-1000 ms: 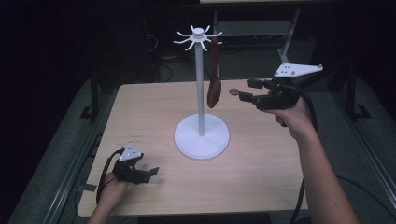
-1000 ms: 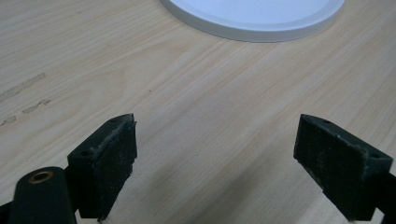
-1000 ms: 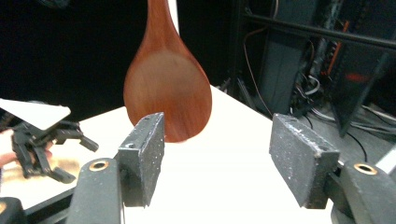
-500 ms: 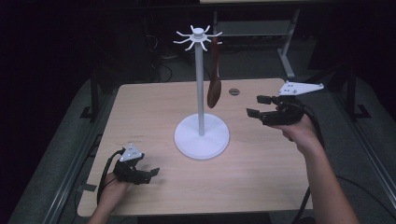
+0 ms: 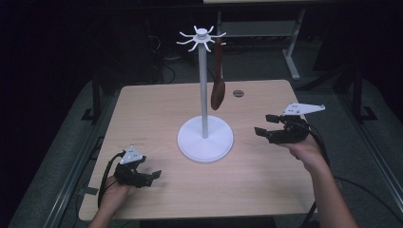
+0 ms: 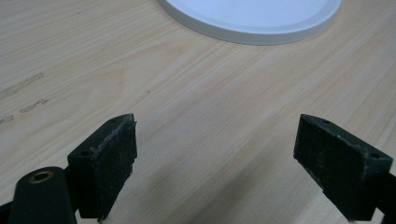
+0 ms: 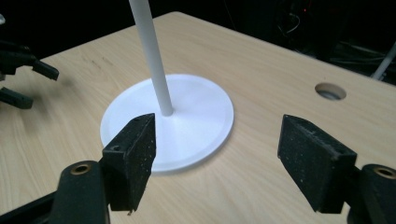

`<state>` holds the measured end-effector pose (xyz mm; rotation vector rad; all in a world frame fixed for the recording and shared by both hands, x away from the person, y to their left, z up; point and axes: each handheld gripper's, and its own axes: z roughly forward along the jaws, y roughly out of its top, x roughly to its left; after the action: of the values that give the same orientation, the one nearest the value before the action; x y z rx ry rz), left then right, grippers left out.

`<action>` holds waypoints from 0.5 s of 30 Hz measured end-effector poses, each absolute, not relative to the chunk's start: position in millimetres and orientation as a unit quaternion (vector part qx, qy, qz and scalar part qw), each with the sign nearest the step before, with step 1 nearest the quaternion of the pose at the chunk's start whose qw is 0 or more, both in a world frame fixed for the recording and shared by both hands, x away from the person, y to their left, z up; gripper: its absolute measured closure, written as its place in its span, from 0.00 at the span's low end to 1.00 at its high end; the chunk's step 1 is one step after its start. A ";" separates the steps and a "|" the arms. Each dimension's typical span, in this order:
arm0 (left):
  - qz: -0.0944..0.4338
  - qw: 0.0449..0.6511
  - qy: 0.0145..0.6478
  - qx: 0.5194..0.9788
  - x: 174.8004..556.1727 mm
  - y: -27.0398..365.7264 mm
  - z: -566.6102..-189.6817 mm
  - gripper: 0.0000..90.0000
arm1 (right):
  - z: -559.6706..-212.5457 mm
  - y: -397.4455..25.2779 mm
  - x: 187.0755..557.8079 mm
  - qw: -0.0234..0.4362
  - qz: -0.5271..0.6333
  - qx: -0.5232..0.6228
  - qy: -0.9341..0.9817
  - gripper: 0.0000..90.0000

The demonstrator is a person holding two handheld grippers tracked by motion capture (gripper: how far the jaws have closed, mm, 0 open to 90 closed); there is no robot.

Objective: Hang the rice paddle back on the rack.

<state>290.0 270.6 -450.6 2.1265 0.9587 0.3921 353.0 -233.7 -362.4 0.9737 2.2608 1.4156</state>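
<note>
A white stand (image 5: 204,95) with a round base (image 5: 205,141) rises from the middle of the wooden table (image 5: 157,109). A brown spoon (image 5: 218,78) hangs from one of the hooks at its top. My right gripper (image 5: 264,124) hovers open to the right of the base, with nothing between its jaws. In the right gripper view the gripper (image 7: 217,158) faces the stand's pole (image 7: 152,56) and base (image 7: 187,121). My left gripper (image 5: 151,176) rests open near the table's front left corner. In the left gripper view the gripper (image 6: 215,163) stands over bare wood, the base's rim (image 6: 252,23) ahead of it.
A round cable hole (image 5: 238,94) lies in the table behind the stand, also seen as a hole (image 7: 330,91) in the right gripper view. Dark floor and table frames surround the table. The other gripper (image 7: 21,70) shows at the right gripper view's left edge.
My right gripper has drawn back from the hanging spoon, moving toward the person and lower, to the right of the stand's base. The left gripper has stayed put.
</note>
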 end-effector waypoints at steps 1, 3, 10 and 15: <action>0.154 0.378 0.375 0.833 290.0 270.5 -450.5 0.14 | -365.5 -234.3 351.9 0.149 0.491 0.341 0.787 0.30; 0.152 0.381 0.380 0.829 289.3 269.6 -451.3 0.15 | -371.2 -235.3 350.0 0.150 0.490 0.344 0.787 0.30; 0.155 0.377 0.375 0.832 289.9 270.9 -450.9 0.15 | -391.7 -241.5 341.1 0.147 0.476 0.358 0.789 0.30; 0.156 0.377 0.375 0.833 289.5 271.2 -450.5 0.15 | -401.6 -247.2 333.0 0.153 0.475 0.365 0.786 0.28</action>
<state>289.5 271.2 -450.5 2.1293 0.9595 0.3980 333.0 -247.2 -401.6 1.0462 2.2534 1.3629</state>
